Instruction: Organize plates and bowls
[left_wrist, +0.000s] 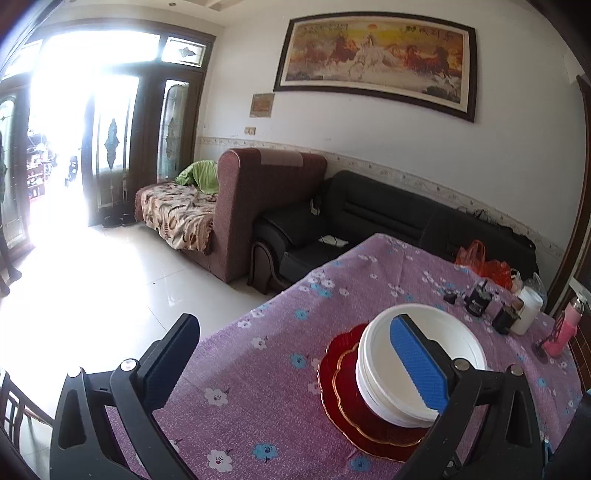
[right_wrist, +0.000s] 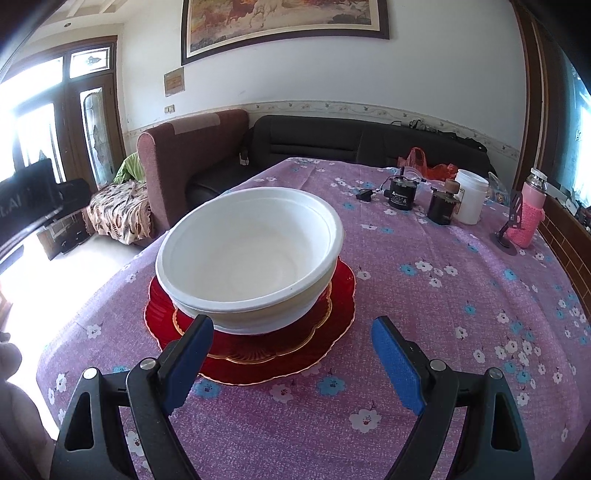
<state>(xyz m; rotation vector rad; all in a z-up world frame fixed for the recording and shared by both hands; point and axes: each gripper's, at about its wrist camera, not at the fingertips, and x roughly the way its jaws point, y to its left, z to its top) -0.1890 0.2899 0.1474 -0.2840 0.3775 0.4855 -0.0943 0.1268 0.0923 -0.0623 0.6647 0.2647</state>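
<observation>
White bowls (right_wrist: 251, 258) are nested in a stack on red scalloped plates (right_wrist: 325, 332) with gold rims, on the purple flowered tablecloth (right_wrist: 443, 295). In the left wrist view the bowl stack (left_wrist: 373, 373) and red plates (left_wrist: 334, 380) sit at the lower right. My left gripper (left_wrist: 295, 332) is open and empty, held above the table's left edge, with its right finger over the bowls. My right gripper (right_wrist: 291, 332) is open and empty, just in front of the plates, its left finger over the plate rim.
At the table's far right stand a white jar (right_wrist: 471, 201), two dark small devices (right_wrist: 400, 194), a pink bottle (right_wrist: 530, 214) and a red bag (right_wrist: 424, 162). Sofas (left_wrist: 266, 206) stand beyond the table. The table edge (left_wrist: 236, 317) drops to a tiled floor.
</observation>
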